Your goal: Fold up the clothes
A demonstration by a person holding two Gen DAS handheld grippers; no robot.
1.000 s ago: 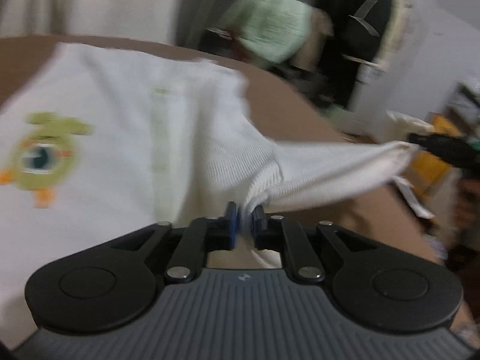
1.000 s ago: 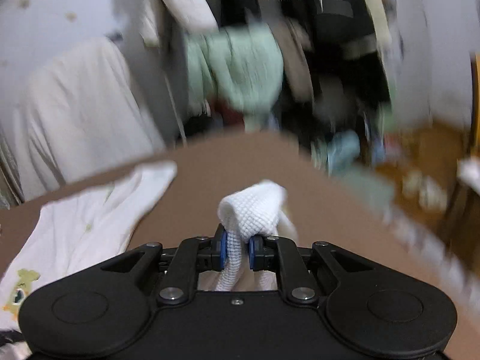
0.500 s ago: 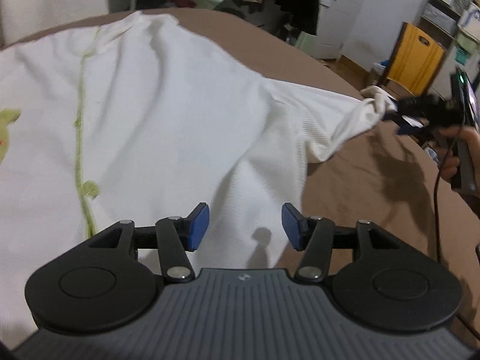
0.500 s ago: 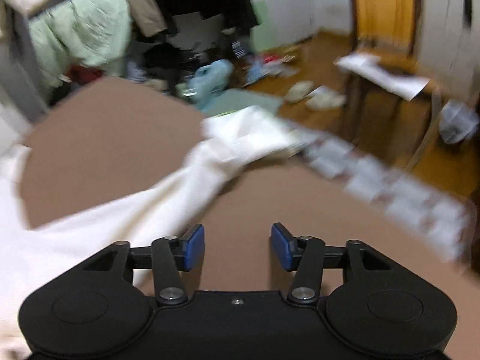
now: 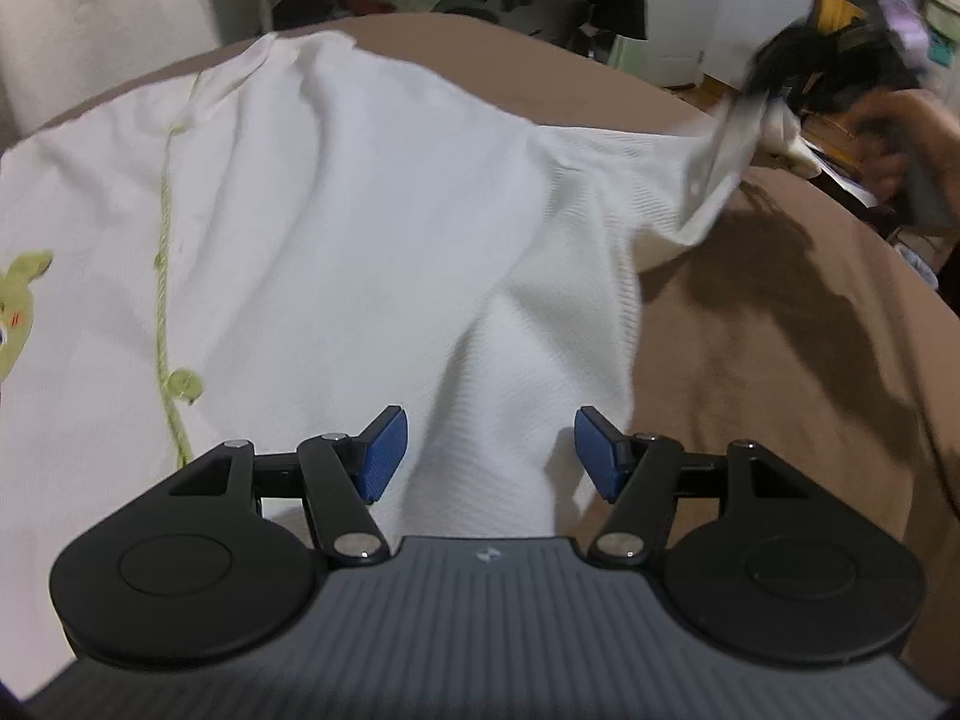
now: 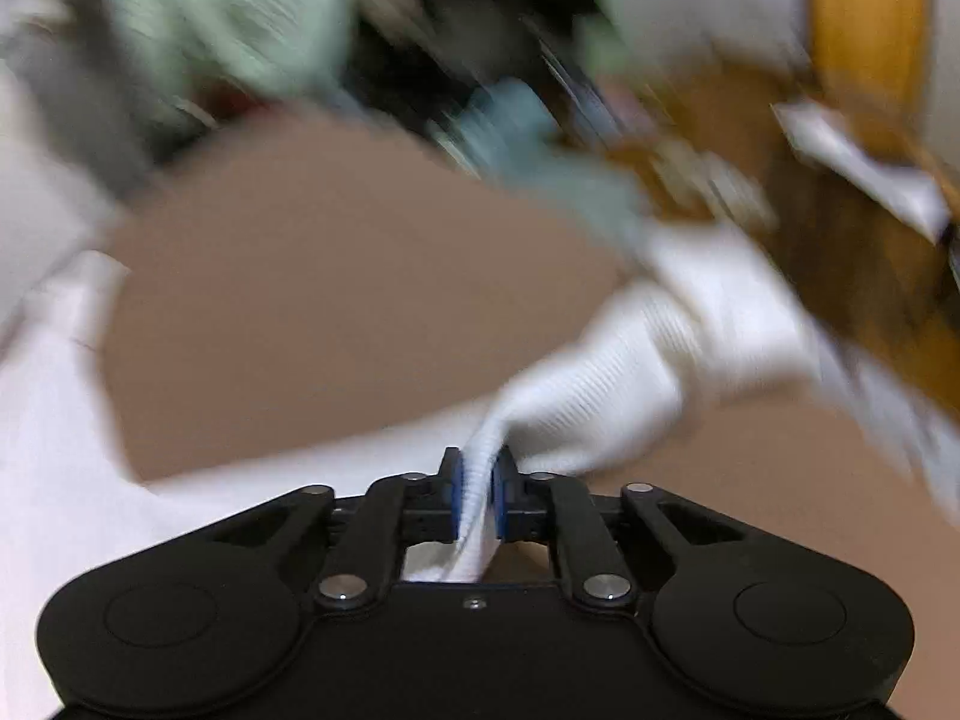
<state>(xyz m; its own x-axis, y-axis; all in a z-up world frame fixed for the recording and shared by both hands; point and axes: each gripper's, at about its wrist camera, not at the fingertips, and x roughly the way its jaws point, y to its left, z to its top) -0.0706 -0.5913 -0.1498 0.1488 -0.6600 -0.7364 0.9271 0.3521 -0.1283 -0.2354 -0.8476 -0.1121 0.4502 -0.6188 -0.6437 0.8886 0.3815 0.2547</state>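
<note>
1. A white ribbed garment (image 5: 336, 228) lies spread over a brown surface (image 5: 780, 360), covering most of the surface's left part in the left wrist view.
2. A green stem line with a leaf (image 5: 180, 387) runs down the garment, and part of a green printed figure (image 5: 18, 300) sits at the garment's far left edge.
3. The left tool (image 5: 489, 450) hovers just above the garment's near fold, blue pads wide apart, holding nothing.
4. The right tool (image 6: 478, 501) is clamped on the garment's sleeve (image 6: 600, 396), the fabric pinched between its pads.
5. From the garment's right side, the sleeve stretches out lifted off the brown surface; the right wrist view is blurred.
6. Beyond the sleeve's end, a hand (image 5: 900, 144) shows, blurred.
</note>
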